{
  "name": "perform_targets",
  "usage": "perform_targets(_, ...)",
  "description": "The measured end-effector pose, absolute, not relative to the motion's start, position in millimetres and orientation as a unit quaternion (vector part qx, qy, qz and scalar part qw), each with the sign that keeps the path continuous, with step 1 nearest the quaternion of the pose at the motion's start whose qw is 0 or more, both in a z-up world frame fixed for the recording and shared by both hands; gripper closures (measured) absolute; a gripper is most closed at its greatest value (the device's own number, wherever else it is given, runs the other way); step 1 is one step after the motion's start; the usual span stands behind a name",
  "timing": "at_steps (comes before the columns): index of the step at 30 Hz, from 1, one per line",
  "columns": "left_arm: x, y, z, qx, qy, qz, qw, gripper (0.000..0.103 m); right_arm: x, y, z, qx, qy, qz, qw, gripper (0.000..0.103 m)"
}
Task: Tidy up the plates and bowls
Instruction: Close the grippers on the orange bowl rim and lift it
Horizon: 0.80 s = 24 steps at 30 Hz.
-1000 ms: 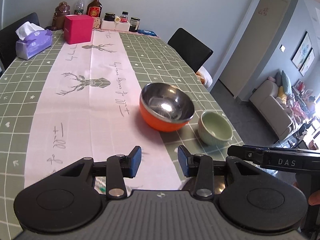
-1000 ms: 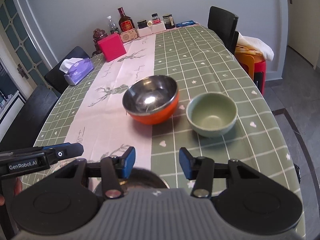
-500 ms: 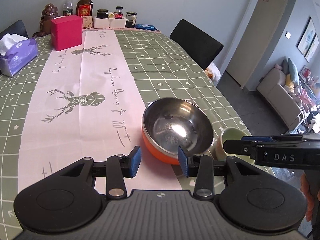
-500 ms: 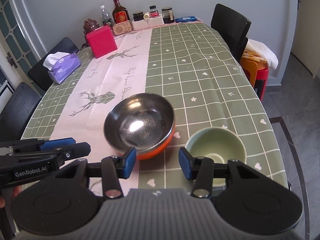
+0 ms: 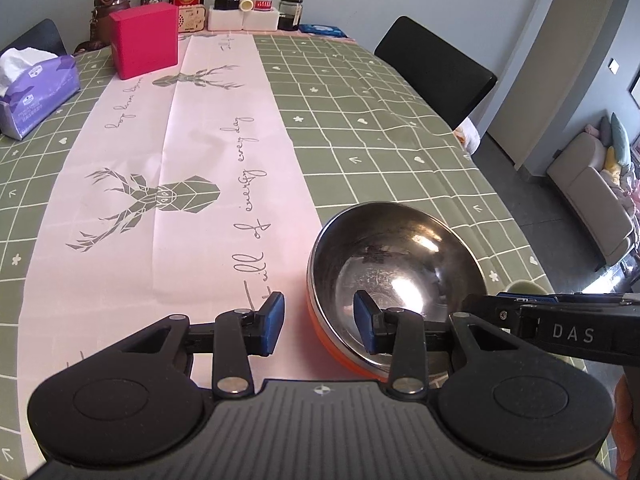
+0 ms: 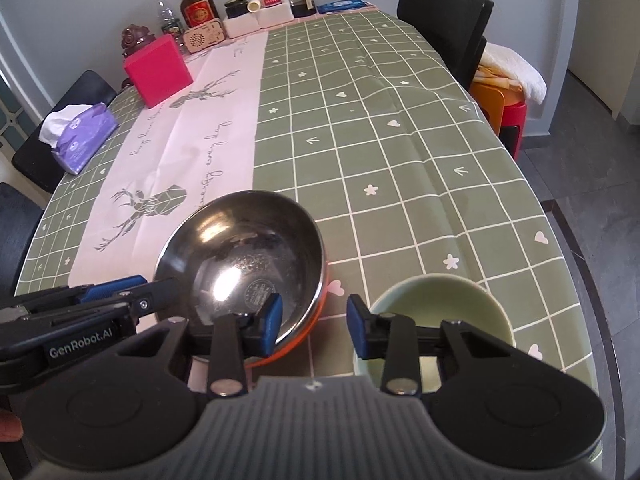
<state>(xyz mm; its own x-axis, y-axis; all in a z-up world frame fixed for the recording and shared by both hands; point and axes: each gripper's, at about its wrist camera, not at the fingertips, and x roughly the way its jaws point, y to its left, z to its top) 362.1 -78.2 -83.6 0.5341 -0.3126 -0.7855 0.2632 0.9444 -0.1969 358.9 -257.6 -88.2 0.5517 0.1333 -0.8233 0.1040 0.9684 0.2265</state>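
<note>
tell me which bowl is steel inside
The orange bowl: shiny steel inside, orange outside. The green bowl beside it is pale green all over.

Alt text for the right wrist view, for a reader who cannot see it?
The right claw, closing with nothing between its pads, hangs above the gap between a steel bowl and a green bowl on a green checked table; the left claw enters lower left.

Orange bowl just beside green bowl; tablecloth beyond bare.

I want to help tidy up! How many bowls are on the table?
2. The orange bowl with the shiny steel inside sits by the pink runner's edge. The pale green bowl is beside it, apart. More may hide below the tools.
</note>
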Motion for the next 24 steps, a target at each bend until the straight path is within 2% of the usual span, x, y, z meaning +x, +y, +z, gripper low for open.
perform_targets(10, 378, -85, -97, -0.02, 0.465, -0.161, 0.87, 0.059, 380, -258, -104, 0.135, 0.487, 0.005, 0.863, 0.075)
perform_targets(19, 386, -92, -110, -0.009, 0.475, -0.165, 0.864, 0.072, 387, -259, -113, 0.142, 0.493, 0.01, 0.859, 0.08)
perform_targets(24, 386, -95, -112, -0.003, 0.476, -0.169, 0.863, 0.08, 389, -259, -116, 0.145, 0.498, 0.013, 0.855, 0.089)
